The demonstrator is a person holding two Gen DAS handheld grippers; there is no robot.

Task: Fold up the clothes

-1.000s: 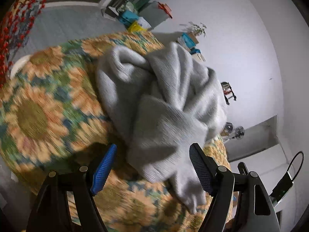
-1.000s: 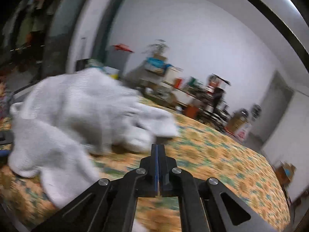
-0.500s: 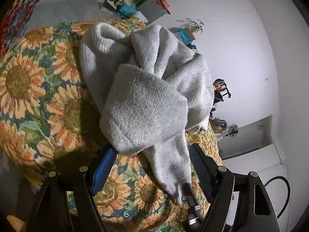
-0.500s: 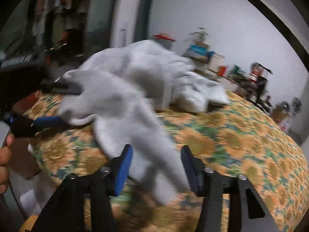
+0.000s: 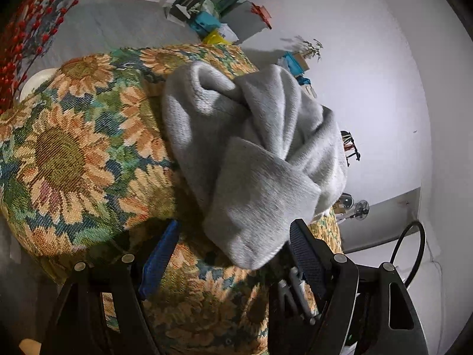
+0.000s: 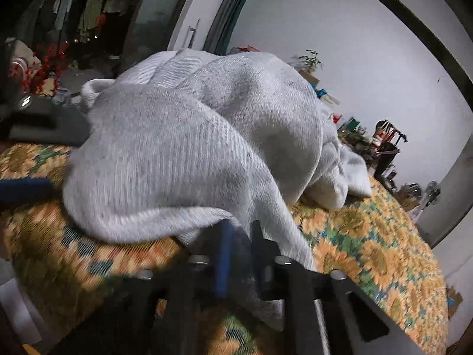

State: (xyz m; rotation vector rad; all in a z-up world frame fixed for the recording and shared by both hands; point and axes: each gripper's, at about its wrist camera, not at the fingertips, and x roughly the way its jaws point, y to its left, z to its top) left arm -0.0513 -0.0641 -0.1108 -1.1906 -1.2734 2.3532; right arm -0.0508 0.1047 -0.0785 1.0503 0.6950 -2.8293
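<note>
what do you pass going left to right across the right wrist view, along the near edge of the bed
left claw's blue pad → grey sweater → right claw, closing on a strip of the sweater → bare sunflower bedspread

We see one garment, a light grey knitted sweater (image 5: 260, 153), lying crumpled in a loose heap on the sunflower-patterned bed cover (image 5: 74, 153). Its folds overlap and bulge upward. One sleeve-like end (image 6: 266, 236) trails toward the near edge of the cover. The far portion (image 6: 351, 171) lies flatter, toward the cover's middle.
</note>
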